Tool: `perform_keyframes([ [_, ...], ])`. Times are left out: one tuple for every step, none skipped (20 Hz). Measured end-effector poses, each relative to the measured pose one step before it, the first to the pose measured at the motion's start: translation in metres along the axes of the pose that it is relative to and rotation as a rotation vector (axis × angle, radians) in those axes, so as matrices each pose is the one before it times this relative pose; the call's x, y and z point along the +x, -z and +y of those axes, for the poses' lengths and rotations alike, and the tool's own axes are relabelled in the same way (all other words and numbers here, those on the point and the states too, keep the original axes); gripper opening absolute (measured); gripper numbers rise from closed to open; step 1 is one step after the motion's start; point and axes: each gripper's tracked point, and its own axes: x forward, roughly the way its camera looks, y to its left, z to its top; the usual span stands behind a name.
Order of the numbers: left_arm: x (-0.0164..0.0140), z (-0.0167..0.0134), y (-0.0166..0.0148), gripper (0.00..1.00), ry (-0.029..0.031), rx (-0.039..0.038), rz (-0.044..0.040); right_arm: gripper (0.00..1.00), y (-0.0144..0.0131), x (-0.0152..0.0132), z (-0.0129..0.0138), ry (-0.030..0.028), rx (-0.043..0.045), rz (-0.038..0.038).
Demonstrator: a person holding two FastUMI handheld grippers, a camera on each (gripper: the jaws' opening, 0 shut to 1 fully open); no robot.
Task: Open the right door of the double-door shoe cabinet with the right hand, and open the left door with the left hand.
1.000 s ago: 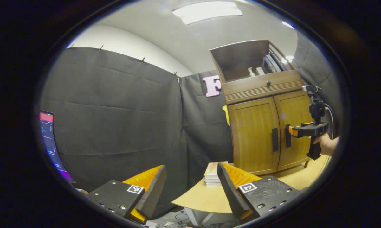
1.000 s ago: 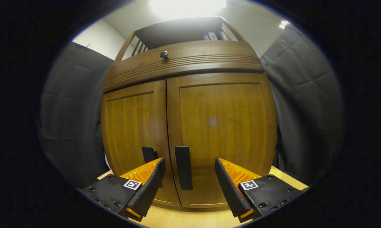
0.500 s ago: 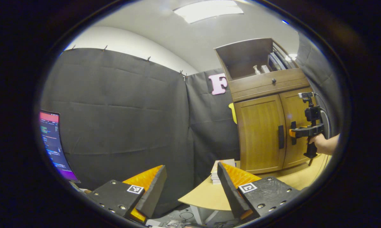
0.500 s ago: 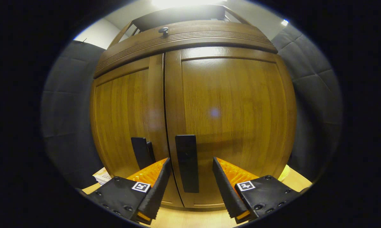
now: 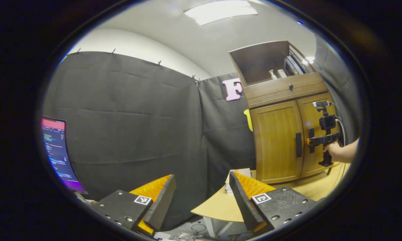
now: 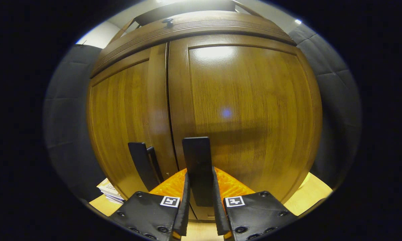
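Note:
The wooden shoe cabinet point(image 5: 281, 134) stands on a light table, both doors closed. In the right gripper view the right door point(image 6: 247, 110) looms close, and my right gripper point(image 6: 199, 187) is shut on its dark vertical handle point(image 6: 197, 157), one finger on each side. The left door point(image 6: 120, 117) has its own dark handle point(image 6: 139, 164) just to the left. In the left gripper view my left gripper point(image 5: 201, 197) hangs open and empty, well back from the cabinet, while a hand point(image 5: 334, 154) holds the right gripper point(image 5: 309, 141) at the right door's handle point(image 5: 310, 140).
A stack of books point(image 5: 236, 177) lies on the table point(image 5: 221, 207) by the cabinet's left side. A lit monitor point(image 5: 55, 150) stands at the far left. The cabinet's upper shelf point(image 5: 274, 67) holds small items, above a drawer with a knob point(image 5: 290, 86).
My right gripper moved in closer to the right door and shut its fingers on the handle. The left gripper drifted slightly, still open and far from the cabinet.

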Motion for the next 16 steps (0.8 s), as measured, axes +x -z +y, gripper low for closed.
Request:
perform_keyframes([
  [-0.00058,-0.00041,-0.00015,0.94,0.00235,-0.00115,-0.00035,0.22,-0.00087,-0.00079,0.00004,-0.00927,-0.00308,0.00078],
  [-0.00038,-0.0005,-0.0008,0.94,0.00307,-0.00145,-0.00073,0.22,0.0016,0.00013,0.00009,-0.00198,0.00542,-0.00251],
  [0.00026,-0.0006,-0.00079,0.94,0.00367,-0.0008,-0.00199,0.1,-0.00165,-0.00572,0.00041,-0.0009,-0.00843,0.00089],
  [-0.00042,-0.0005,-0.00125,0.94,0.00383,-0.00096,-0.00282,0.1,0.00152,-0.00271,-0.00067,-0.00229,-0.00738,0.00455],
  [-0.00142,-0.00028,-0.00154,0.94,0.00561,-0.00142,-0.00422,0.1,-0.00045,-0.00319,0.00036,-0.00557,0.00025,0.00209],
  [-0.00025,-0.00098,-0.00293,0.94,0.00805,-0.00091,-0.00446,0.14,-0.00005,-0.00406,0.00001,-0.00889,0.00577,-0.00037],
  [0.00046,-0.00153,-0.00022,0.94,0.00833,0.00097,-0.0037,0.1,0.00014,-0.00451,0.00012,-0.00991,0.00789,0.00405],
  [-0.00021,-0.00211,-0.0014,0.94,0.008,0.00034,-0.00408,0.13,0.00027,-0.00432,0.00019,-0.00853,0.00357,-0.00202],
  [-0.00036,-0.00741,0.00032,0.94,0.00914,-0.00093,-0.00203,0.1,0.00044,-0.00533,-0.00048,-0.00822,-0.00233,-0.00006],
  [0.00053,-0.00557,-0.00007,0.94,0.00834,-0.00397,-0.00173,0.13,0.00049,-0.00479,0.00025,-0.00896,-0.00266,-0.00196],
  [-0.00067,-0.00571,-0.00168,0.94,0.01073,-0.006,-0.00065,0.1,0.00078,-0.00524,0.00024,-0.00885,-0.00023,0.00022],
  [0.00255,-0.0036,0.00061,0.94,0.01034,-0.0054,-0.00067,0.1,0.00178,-0.00524,0.00036,-0.00956,-0.00096,0.0004],
  [0.00376,-0.00151,0.00016,0.94,0.01113,-0.0041,-0.00062,0.1,0.00044,-0.00438,0.00048,-0.00972,-0.00063,0.00154],
  [0.00467,-0.00466,0.0001,0.94,0.00982,-0.00241,-0.0006,0.1,0.00101,-0.00425,-0.00016,-0.00904,-0.00235,-0.00013],
  [0.00338,-0.00633,-0.00091,0.94,0.011,-0.00299,-0.00257,0.14,0.0002,-0.00469,-0.00052,-0.008,-0.00289,0.00064],
  [0.00218,-0.00537,-0.00135,0.94,0.01176,-0.00367,-0.00241,0.14,-0.00018,-0.00336,-0.00059,-0.00655,0.0011,0.00297],
])
